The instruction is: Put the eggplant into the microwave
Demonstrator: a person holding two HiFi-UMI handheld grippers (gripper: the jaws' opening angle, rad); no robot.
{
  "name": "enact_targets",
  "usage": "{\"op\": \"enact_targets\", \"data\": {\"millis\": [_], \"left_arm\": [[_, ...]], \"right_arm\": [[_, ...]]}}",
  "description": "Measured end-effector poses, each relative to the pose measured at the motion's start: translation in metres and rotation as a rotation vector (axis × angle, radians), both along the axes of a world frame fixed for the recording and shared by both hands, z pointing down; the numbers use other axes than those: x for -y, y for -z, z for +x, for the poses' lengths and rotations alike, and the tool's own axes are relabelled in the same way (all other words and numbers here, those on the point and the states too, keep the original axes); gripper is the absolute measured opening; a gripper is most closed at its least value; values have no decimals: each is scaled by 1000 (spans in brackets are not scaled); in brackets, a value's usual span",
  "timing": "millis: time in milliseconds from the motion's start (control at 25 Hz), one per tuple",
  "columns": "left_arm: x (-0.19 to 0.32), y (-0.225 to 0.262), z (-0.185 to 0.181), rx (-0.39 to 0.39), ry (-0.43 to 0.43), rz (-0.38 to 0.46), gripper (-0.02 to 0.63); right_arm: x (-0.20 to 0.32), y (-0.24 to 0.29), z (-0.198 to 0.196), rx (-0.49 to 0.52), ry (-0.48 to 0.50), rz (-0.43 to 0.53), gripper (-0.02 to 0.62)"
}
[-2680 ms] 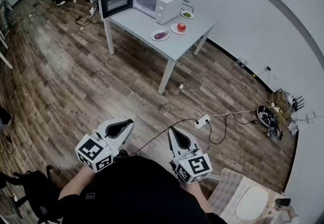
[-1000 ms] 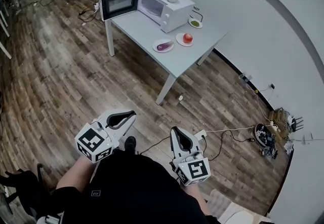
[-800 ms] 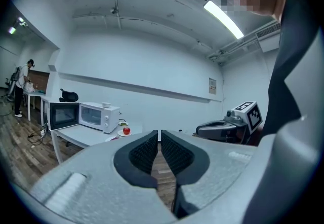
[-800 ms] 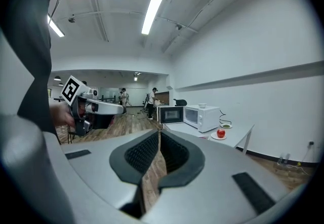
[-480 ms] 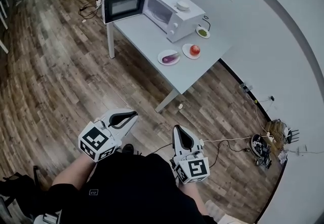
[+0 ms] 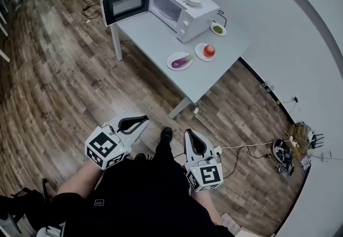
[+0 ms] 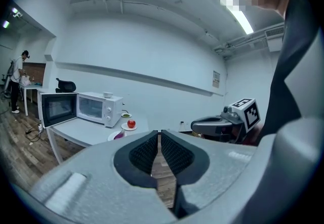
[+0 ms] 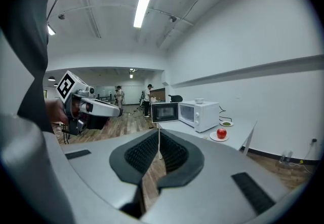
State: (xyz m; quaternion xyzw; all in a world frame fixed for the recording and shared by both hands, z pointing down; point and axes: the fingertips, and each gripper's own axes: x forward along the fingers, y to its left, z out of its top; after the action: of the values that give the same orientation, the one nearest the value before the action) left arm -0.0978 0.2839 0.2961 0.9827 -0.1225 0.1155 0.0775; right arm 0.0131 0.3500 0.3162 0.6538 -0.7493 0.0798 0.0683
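A purple eggplant point(image 6: 181, 61) lies on a white plate on the grey table point(image 6: 155, 37), well ahead of me. Behind it the white microwave point(image 6: 182, 8) stands with its door point(image 6: 126, 5) swung open to the left. The left gripper view also shows the microwave point(image 7: 91, 109) and the eggplant point(image 7: 119, 135). My left gripper point(image 6: 142, 121) and right gripper point(image 6: 192, 135) are held low near my body, above the wooden floor and far from the table. Both are shut with nothing in them. In the right gripper view the microwave point(image 8: 197, 114) shows, but the eggplant is hidden.
A red apple point(image 6: 209, 51) on a plate sits right of the eggplant, with a small green-filled dish point(image 6: 217, 29) behind it. A power strip point(image 6: 216, 150) and cables lie on the floor at my right. The white wall curves along the right. A person point(image 7: 18, 81) stands far off.
I have walked closer to the table, so it and the microwave now sit larger and lower in the head view. A shoe shows between the grippers. Both grippers stay shut.
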Motion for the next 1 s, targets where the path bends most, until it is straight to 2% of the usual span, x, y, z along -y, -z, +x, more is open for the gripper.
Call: {"op": "enact_targets", "data": {"millis": [320,520,1000], "left_arm": [[56,3,49,21,43,0,28],[95,-1,84,26,87,-43,28],[161,-17,143,71,227,-100,28]], "right_arm": [[64,-3,54,-8,43,7,18],[105,-12,94,-50,84,-17,18],[182,-35,169,-40,224,-59,18]]}}
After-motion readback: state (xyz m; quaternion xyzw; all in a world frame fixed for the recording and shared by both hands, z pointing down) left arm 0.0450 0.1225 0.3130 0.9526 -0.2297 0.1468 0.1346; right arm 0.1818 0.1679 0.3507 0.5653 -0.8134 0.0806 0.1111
